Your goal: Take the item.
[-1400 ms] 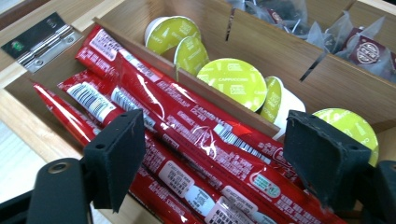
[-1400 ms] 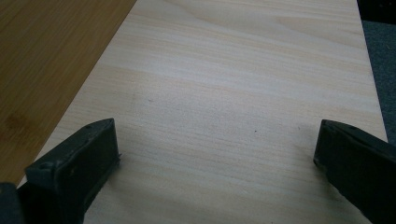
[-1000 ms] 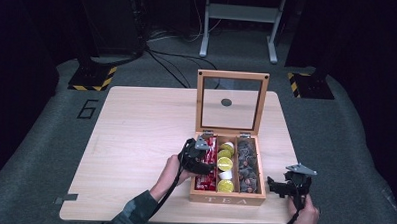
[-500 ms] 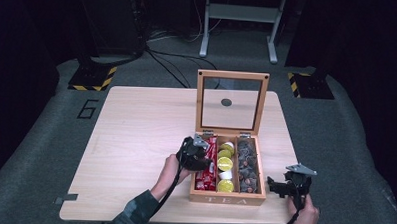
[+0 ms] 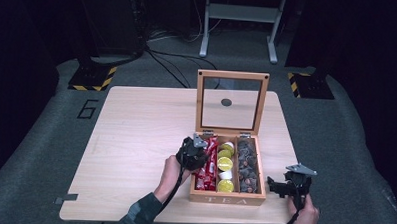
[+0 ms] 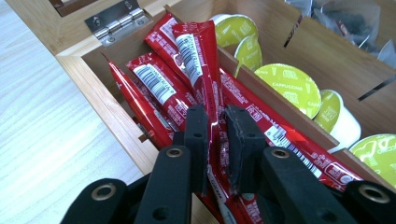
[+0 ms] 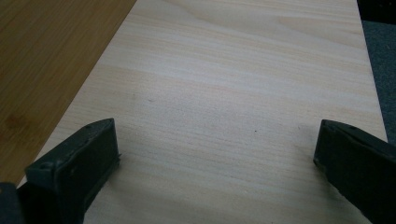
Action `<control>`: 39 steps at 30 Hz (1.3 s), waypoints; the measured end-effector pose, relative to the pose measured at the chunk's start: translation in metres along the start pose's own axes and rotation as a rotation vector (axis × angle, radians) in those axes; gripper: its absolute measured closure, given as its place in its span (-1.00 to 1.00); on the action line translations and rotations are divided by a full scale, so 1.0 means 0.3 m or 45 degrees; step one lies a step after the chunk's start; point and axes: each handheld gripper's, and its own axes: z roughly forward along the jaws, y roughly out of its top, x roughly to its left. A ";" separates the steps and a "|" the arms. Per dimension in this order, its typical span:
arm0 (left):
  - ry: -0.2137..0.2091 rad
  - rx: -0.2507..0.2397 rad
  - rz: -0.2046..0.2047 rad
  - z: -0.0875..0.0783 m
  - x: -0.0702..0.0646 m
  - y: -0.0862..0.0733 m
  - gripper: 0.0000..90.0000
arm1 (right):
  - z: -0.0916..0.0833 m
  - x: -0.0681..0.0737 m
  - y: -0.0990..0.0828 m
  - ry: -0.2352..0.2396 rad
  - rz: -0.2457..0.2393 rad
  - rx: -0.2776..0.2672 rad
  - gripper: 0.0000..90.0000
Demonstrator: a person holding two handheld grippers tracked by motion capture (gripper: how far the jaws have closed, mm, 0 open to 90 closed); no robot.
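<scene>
A wooden tea box (image 5: 227, 198) stands open at the table's front right, its glass lid (image 5: 232, 103) upright. Red stick sachets (image 5: 210, 165) lie in its left compartment, yellow-green capsule pods (image 5: 225, 164) in the middle one and dark tea bags (image 5: 247, 166) in the right one. My left gripper (image 5: 195, 152) reaches into the left compartment. In the left gripper view its jaws (image 6: 217, 121) are shut on one red sachet (image 6: 196, 60) that runs up between them. My right gripper (image 5: 284, 187) hovers right of the box, open (image 7: 217, 140) with nothing between its jaws.
The pale wooden table (image 5: 136, 130) is bare left of the box. In the right gripper view the box's side wall (image 7: 46, 60) stands close on the left, and the table's right edge (image 7: 369, 70) is near. Dark floor and cables surround the table.
</scene>
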 end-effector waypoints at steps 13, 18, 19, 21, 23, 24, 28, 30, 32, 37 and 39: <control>-0.065 -0.083 -0.011 -0.036 0.012 0.007 0.79 | 0.000 0.000 0.000 0.000 0.000 0.000 -1.00; -0.059 -0.123 -0.001 -0.069 0.008 0.016 0.80 | 0.000 0.000 0.000 0.000 0.001 0.000 -1.00; -0.061 -0.129 0.004 -0.074 0.009 0.018 0.80 | 0.000 0.000 0.000 0.000 0.001 0.000 -1.00; -0.058 -0.137 0.005 -0.086 0.011 0.021 0.80 | 0.000 0.000 0.000 0.000 0.001 0.000 -1.00; -0.063 -0.149 0.011 -0.098 0.016 0.024 0.79 | 0.000 0.000 0.000 0.000 0.001 0.000 -1.00; -0.064 -0.154 0.008 -0.105 0.019 0.026 0.80 | 0.000 0.000 0.000 0.000 0.001 0.000 -1.00; -0.063 -0.180 0.011 -0.126 0.025 0.026 0.80 | 0.000 0.000 0.000 0.000 0.001 0.000 -1.00; -0.059 -0.188 0.010 -0.136 0.030 0.024 0.79 | 0.000 0.000 0.000 0.000 0.001 0.000 -1.00; -0.055 -0.194 0.016 -0.146 0.039 0.020 0.80 | 0.000 0.000 0.000 0.000 0.001 0.000 -1.00; -0.056 -0.214 0.004 -0.168 0.057 0.009 0.80 | 0.000 0.000 0.000 0.000 0.001 0.000 -1.00; -0.051 -0.215 0.000 -0.181 0.065 0.005 0.80 | 0.000 0.000 0.000 0.000 0.000 0.000 -1.00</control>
